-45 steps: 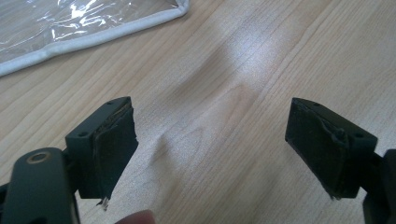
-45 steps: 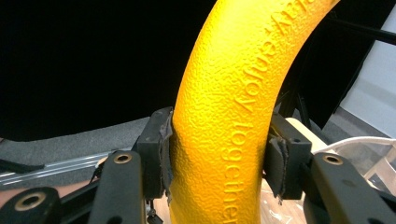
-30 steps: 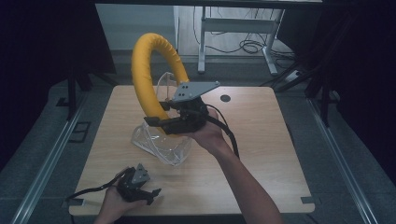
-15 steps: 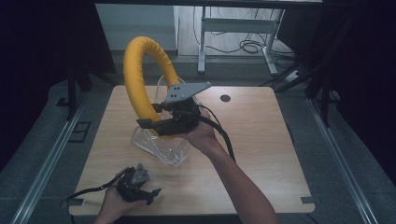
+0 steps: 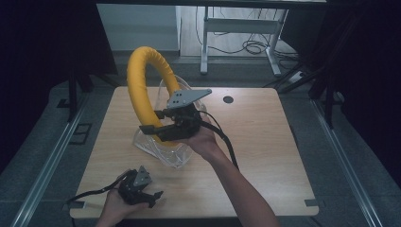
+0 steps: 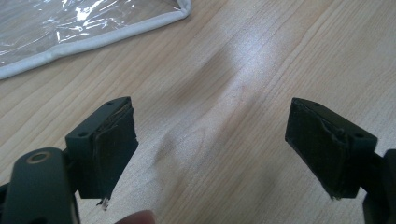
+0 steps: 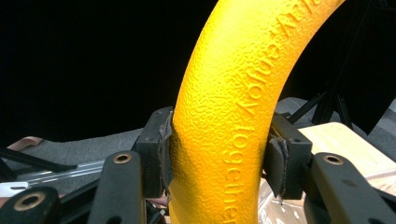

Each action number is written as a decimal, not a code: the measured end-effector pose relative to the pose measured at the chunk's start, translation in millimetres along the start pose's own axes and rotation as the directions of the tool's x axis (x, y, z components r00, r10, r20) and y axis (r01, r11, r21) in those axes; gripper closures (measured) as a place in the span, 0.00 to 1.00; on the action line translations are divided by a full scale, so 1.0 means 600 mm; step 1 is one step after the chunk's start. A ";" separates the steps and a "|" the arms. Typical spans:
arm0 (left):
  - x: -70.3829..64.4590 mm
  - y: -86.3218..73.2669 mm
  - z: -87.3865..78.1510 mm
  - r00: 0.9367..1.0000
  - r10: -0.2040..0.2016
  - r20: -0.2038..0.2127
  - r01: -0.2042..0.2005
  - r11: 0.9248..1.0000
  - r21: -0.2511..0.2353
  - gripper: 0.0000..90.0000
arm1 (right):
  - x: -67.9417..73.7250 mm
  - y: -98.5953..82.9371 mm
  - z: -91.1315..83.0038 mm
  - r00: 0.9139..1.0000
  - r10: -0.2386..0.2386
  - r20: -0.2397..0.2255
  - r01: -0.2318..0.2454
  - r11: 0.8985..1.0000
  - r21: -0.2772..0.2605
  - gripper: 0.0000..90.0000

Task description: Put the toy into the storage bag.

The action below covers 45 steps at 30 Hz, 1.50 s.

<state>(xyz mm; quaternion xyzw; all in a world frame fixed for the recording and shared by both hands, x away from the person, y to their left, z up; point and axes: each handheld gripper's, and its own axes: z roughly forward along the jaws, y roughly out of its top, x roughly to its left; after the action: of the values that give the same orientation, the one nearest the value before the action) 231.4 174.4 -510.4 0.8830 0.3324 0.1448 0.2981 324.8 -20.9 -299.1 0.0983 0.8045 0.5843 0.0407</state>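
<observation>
The yellow ring stood upright above the middle of the table, clamped near its lower end between the jaws of my right hand-held gripper; in the right gripper view its pebbled surface, with raised lettering running along it, was squeezed from both sides. Over the last second I had swung it a little toward the left edge of the table while its foot stayed low over the clear plastic bag. I took that to mean I was still working the ring free of the bag, or lining it up with the mouth; I could not tell which.

The bag lay slumped under the ring, its white-piped edge flat on the wood. I could not make out whether anything else was in it.

My left hand-held gripper had not moved from the near left corner, jaws wide apart over bare wood.
</observation>
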 end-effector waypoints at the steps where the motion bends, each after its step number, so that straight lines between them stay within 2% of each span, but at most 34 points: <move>1: 0.000 0.000 0.000 1.000 0.000 0.000 0.000 1.000 0.000 0.18 | 0.000 0.000 0.000 1.000 0.000 0.000 0.000 1.000 0.000 0.55; 33: -0.002 0.000 0.006 1.000 0.005 0.001 -0.005 1.000 0.005 0.18 | -0.019 -0.070 0.017 0.996 0.084 -0.025 -0.084 0.996 0.001 0.55; 45: -0.003 -0.001 0.008 1.000 0.004 0.003 -0.004 1.000 0.006 0.18 | -0.037 -0.101 0.020 0.991 0.133 -0.031 -0.133 0.991 -0.017 0.55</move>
<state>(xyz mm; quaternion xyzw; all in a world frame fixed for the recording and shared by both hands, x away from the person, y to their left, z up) 232.0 171.6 -514.3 0.8849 0.3305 0.1431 0.2955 342.0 -32.3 -361.6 0.1426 0.7912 0.5947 -0.0094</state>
